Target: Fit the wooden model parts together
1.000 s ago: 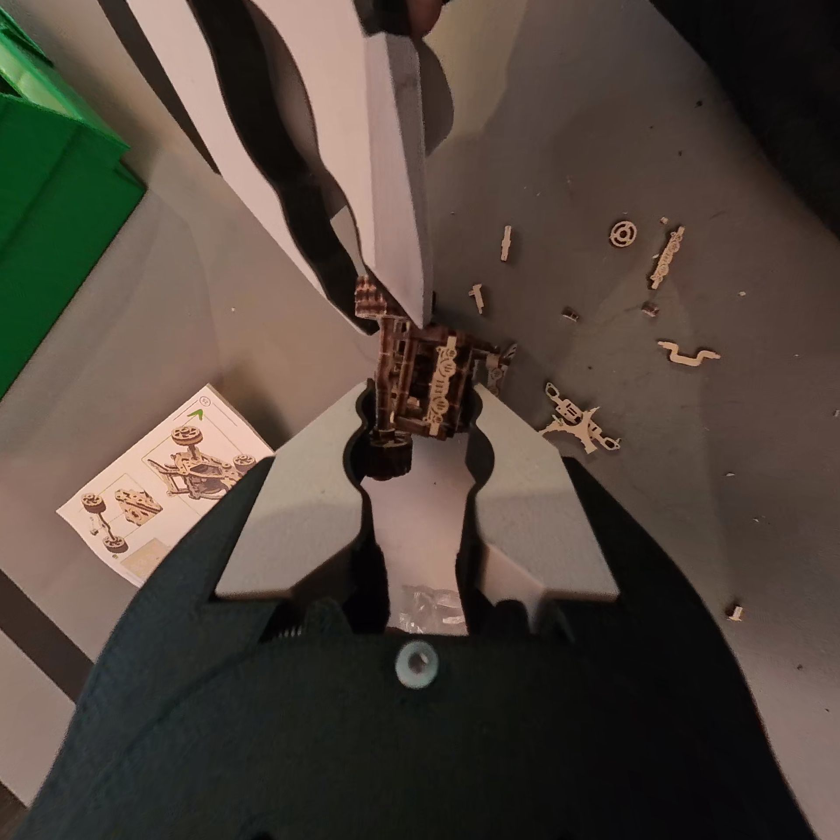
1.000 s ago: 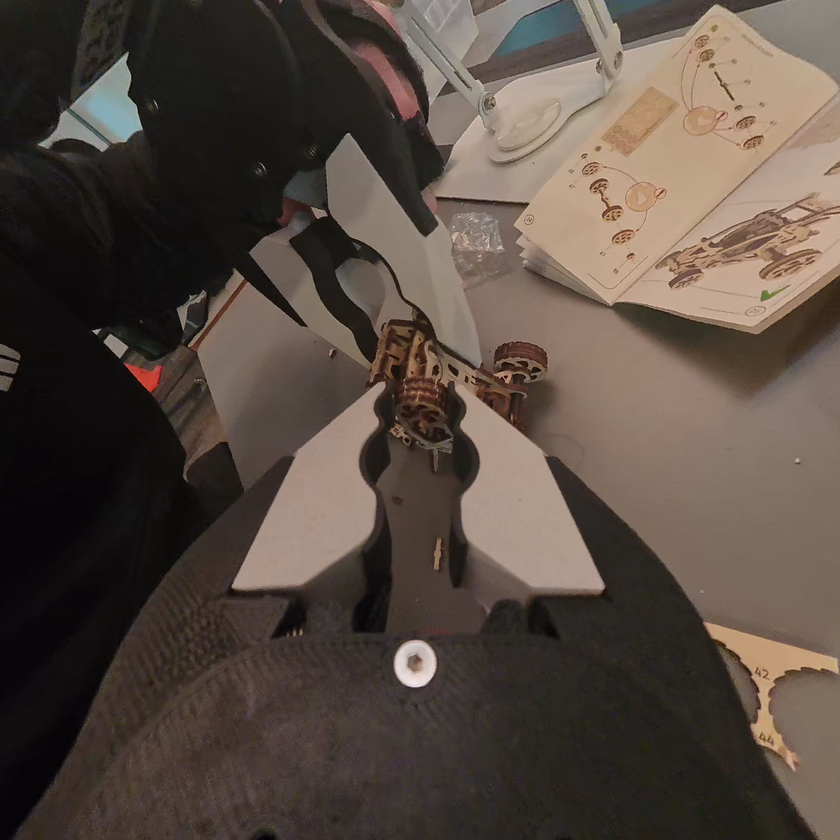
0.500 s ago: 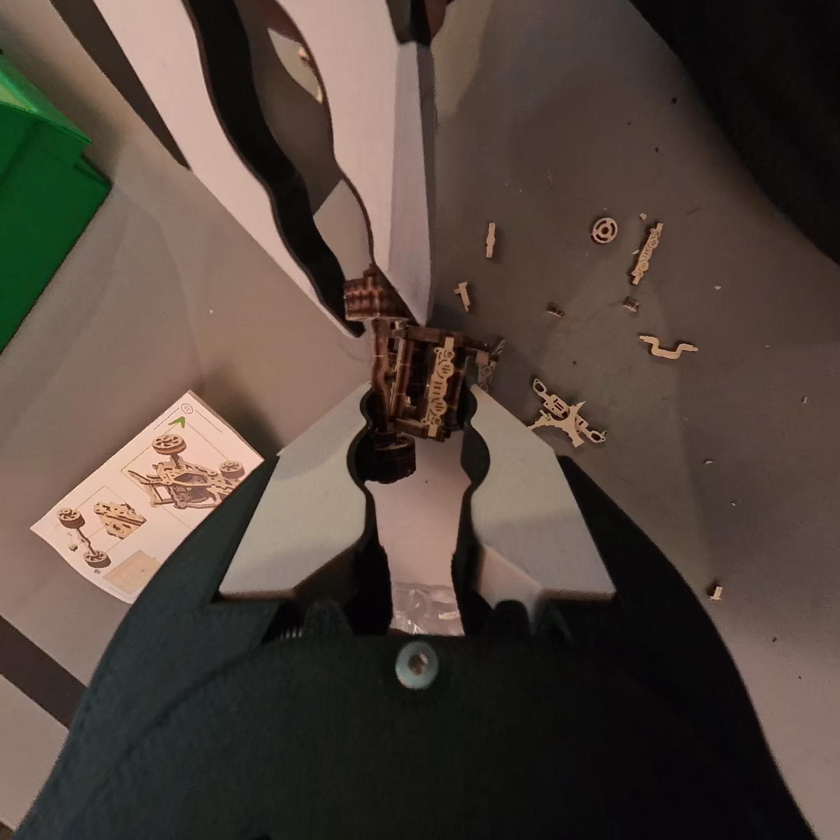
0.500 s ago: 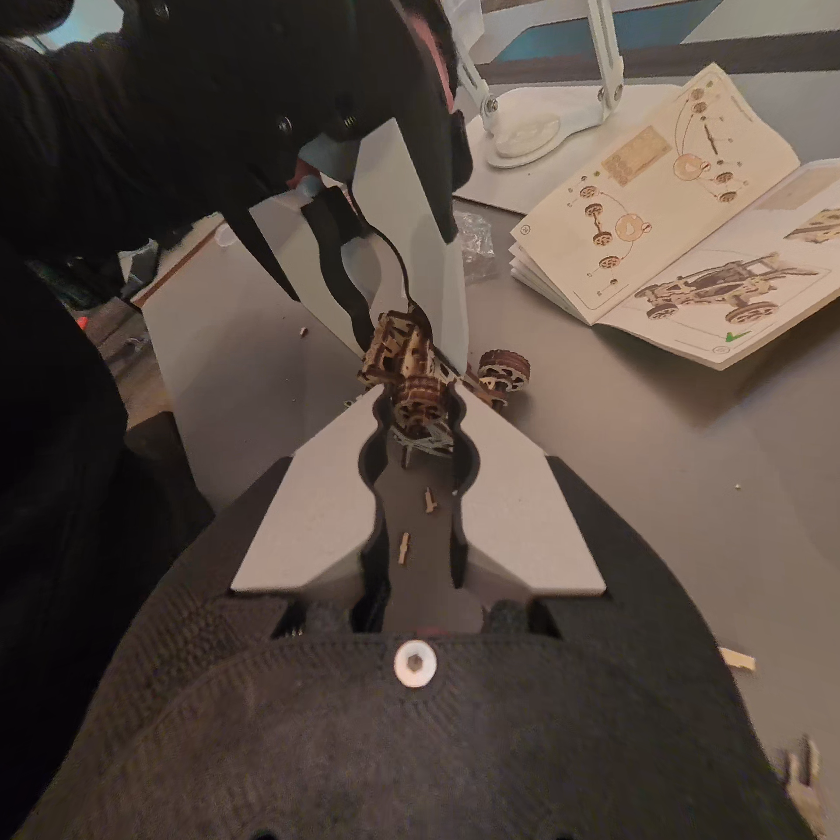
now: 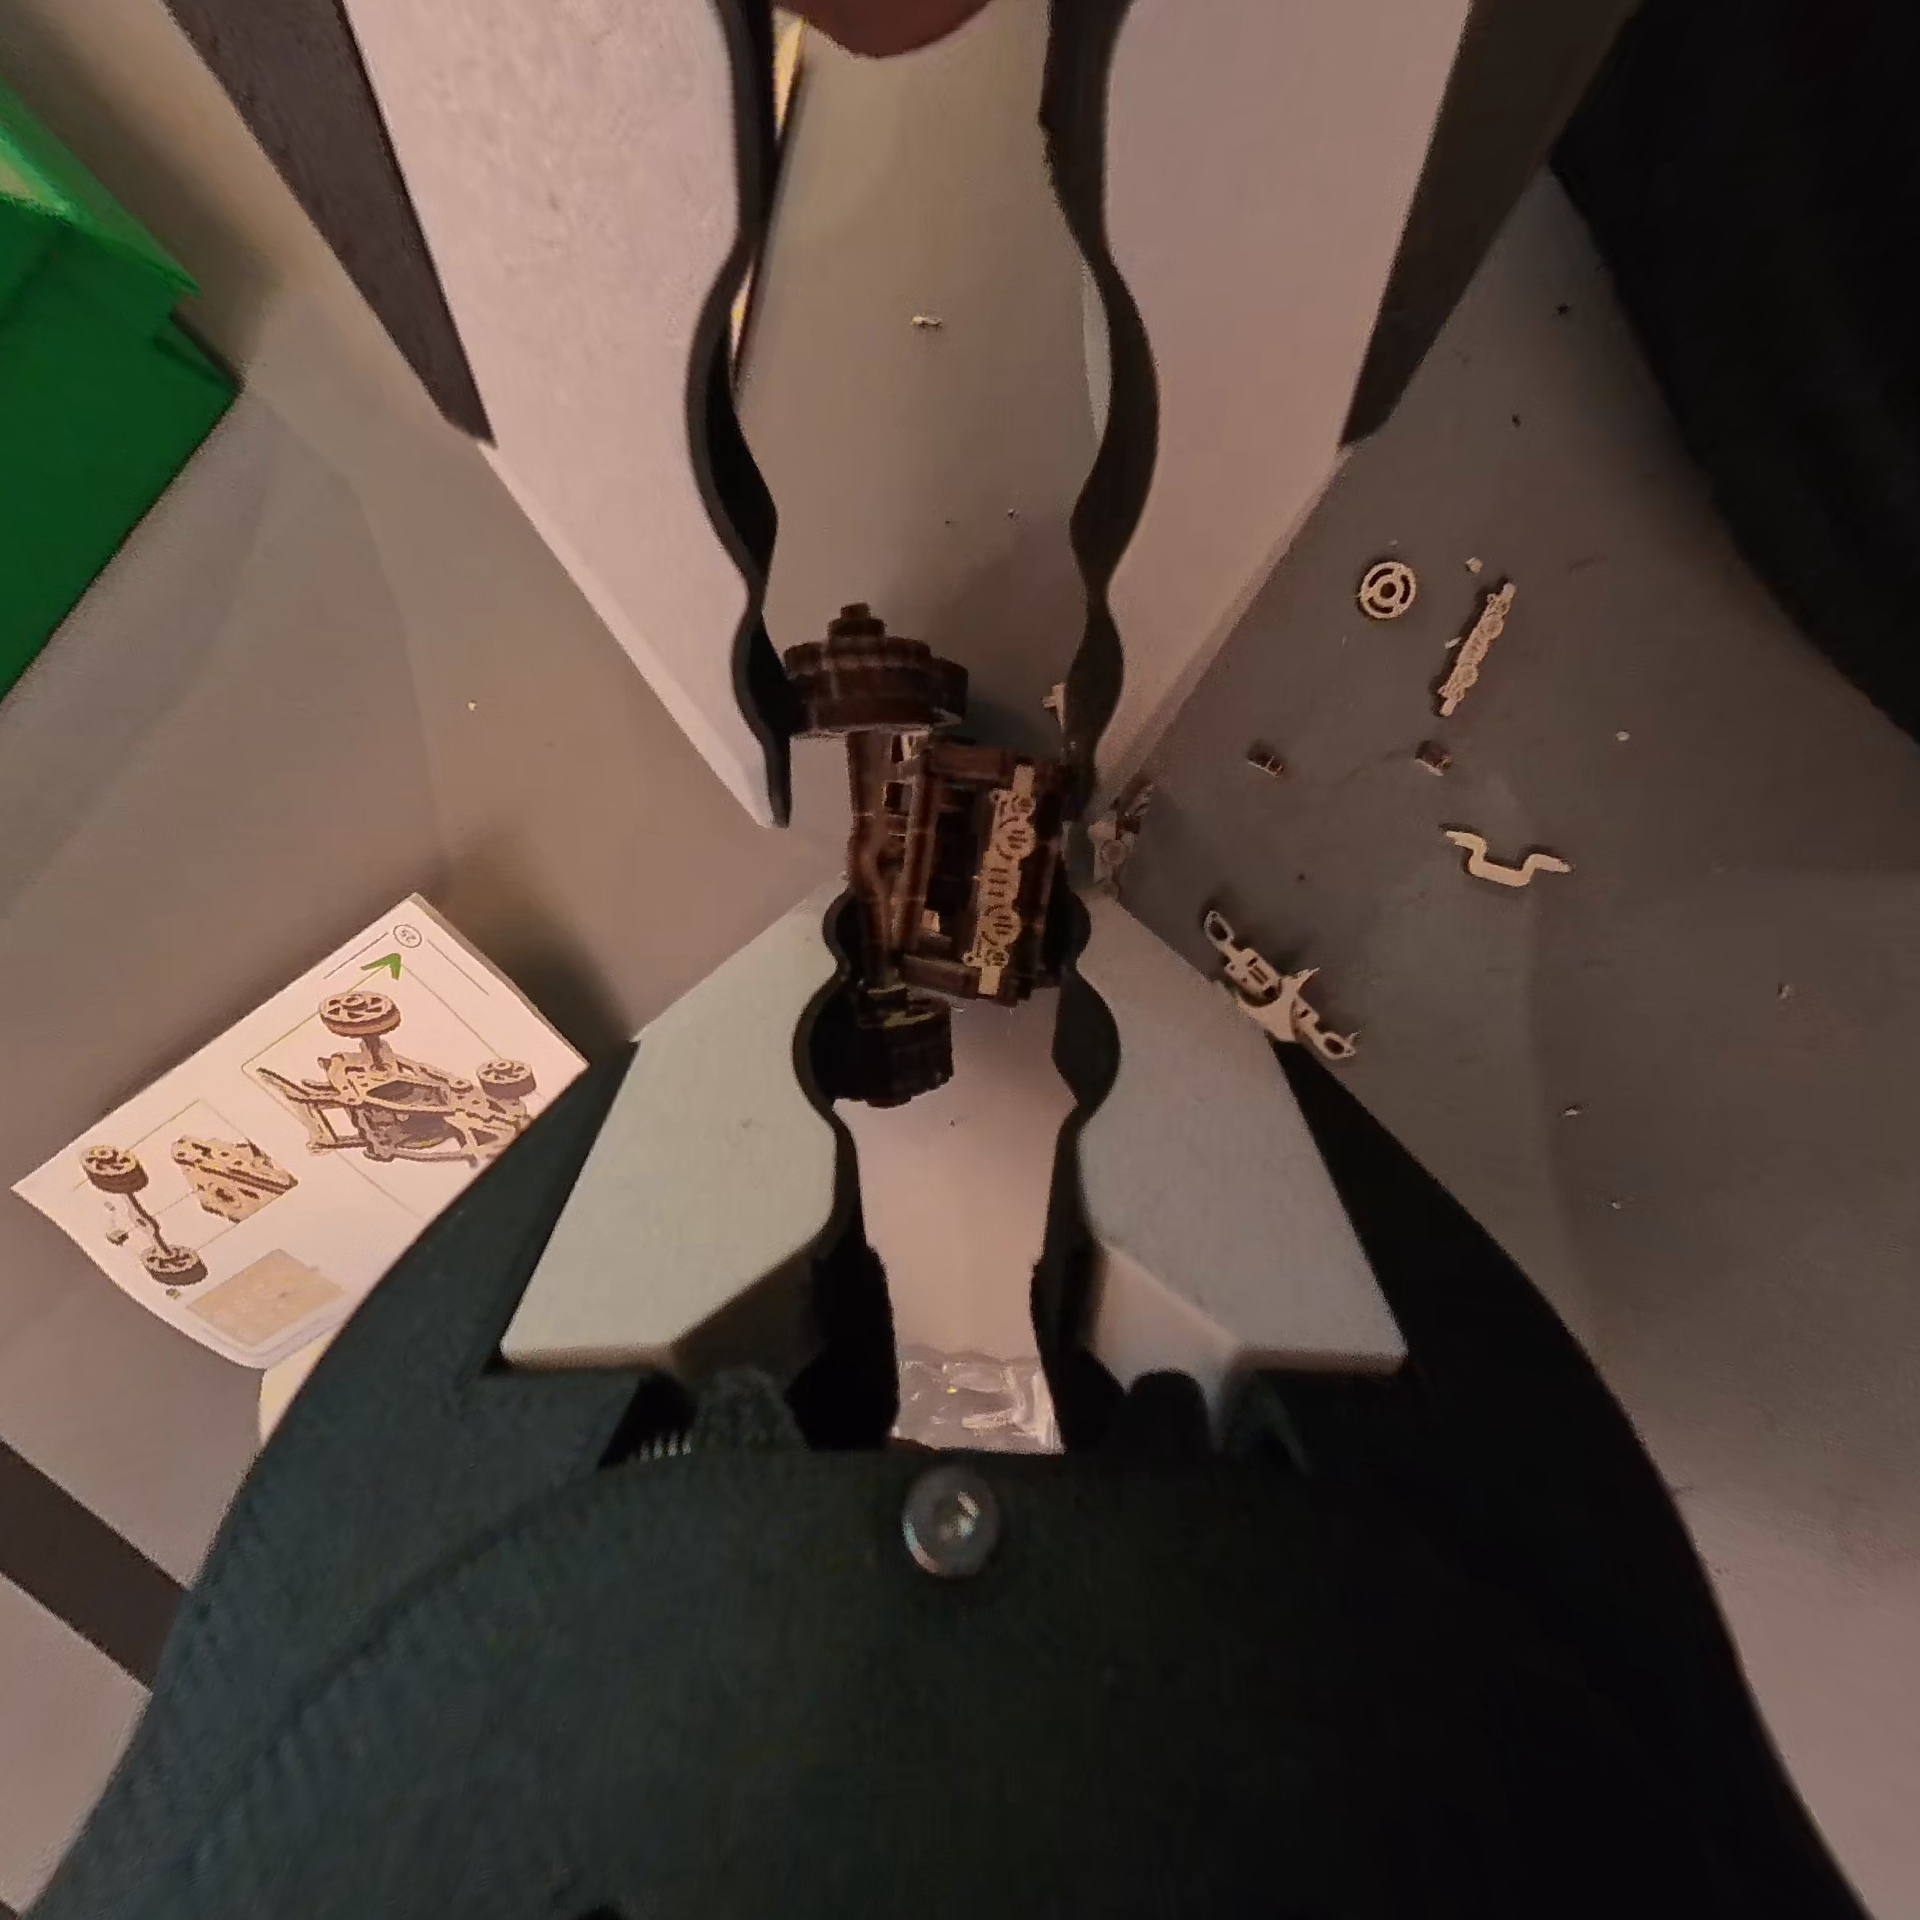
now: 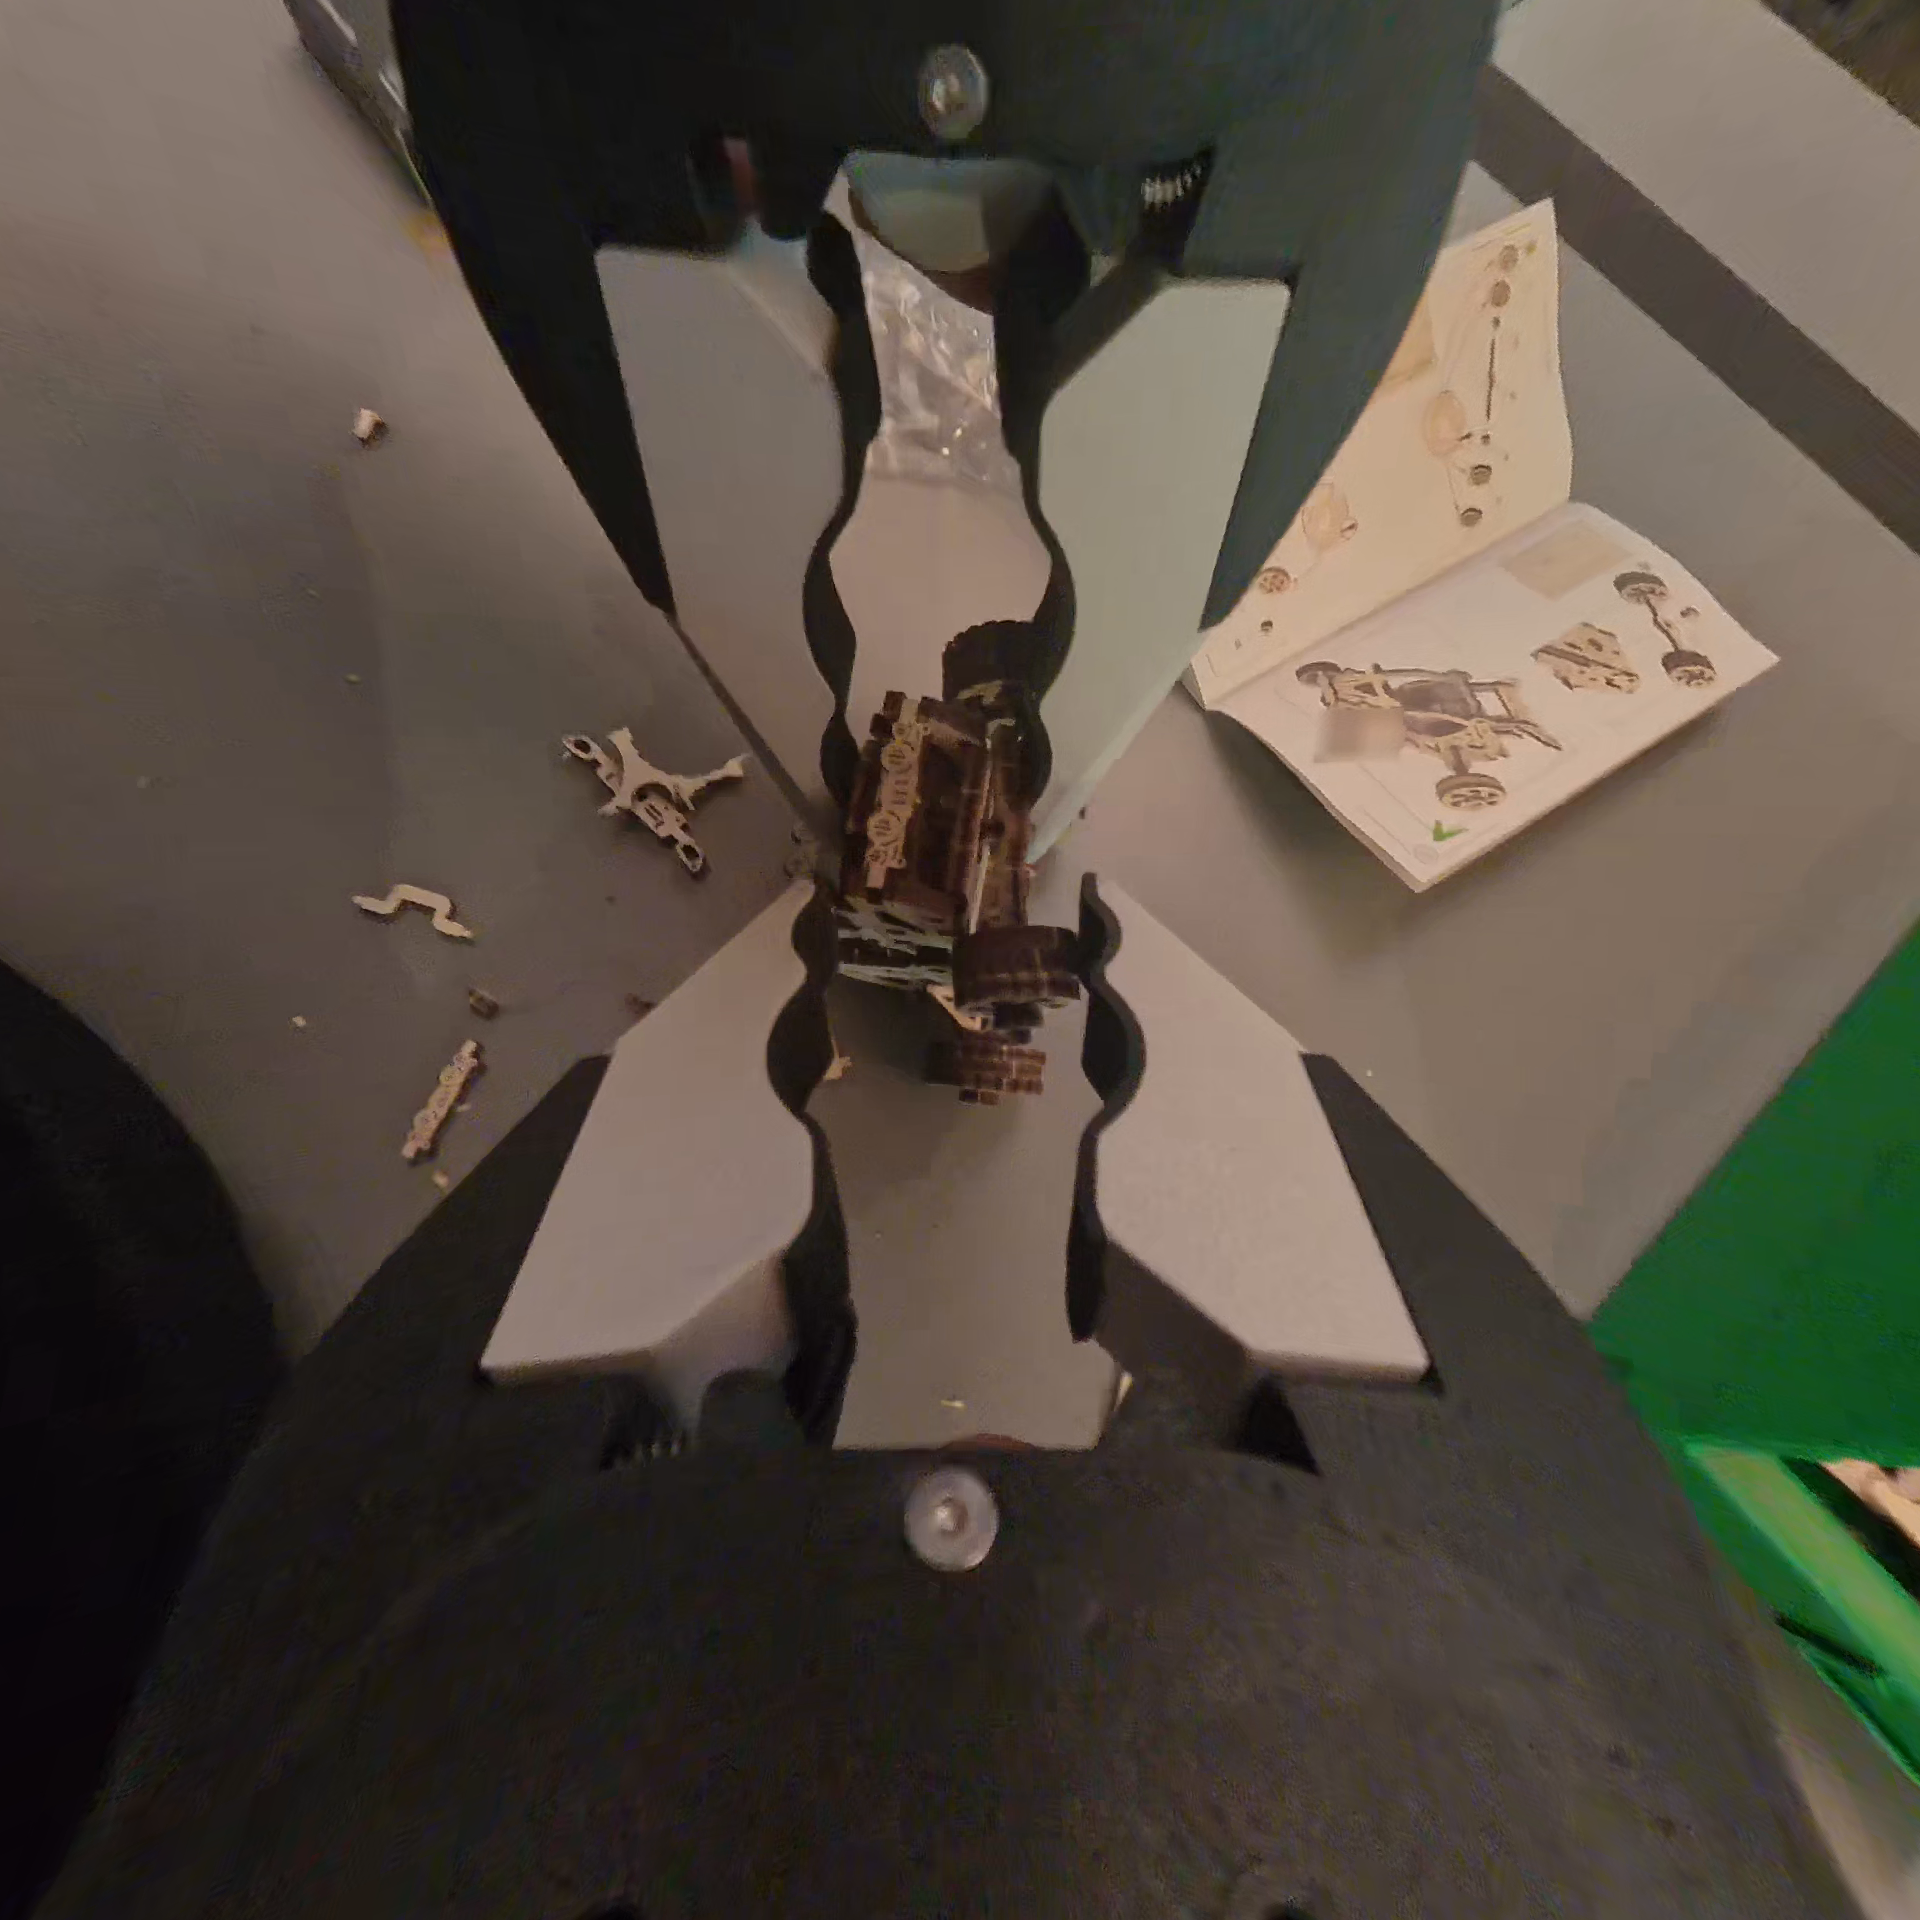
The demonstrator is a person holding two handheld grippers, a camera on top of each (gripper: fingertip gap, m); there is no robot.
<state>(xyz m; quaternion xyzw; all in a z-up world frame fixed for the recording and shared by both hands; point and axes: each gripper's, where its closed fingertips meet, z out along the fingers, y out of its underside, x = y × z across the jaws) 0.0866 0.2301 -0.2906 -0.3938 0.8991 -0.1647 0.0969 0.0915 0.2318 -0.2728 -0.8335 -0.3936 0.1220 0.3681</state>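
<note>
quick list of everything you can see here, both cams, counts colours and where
dark brown wooden model car assembly: one, held above the table between both grippers
loose pale wooden laser-cut parts: several, scattered on the grey table to the right in the left wrist view
open instruction booklet: one, cream pages, on the table right of the model in the right wrist view
green plastic bin: one, at the table edge
clear plastic bag: one, crumpled, behind the left gripper's fingers
left gripper: grey fingers, black body, closed on the model
right gripper: same build, facing the left, open around the model's wheel end
</note>
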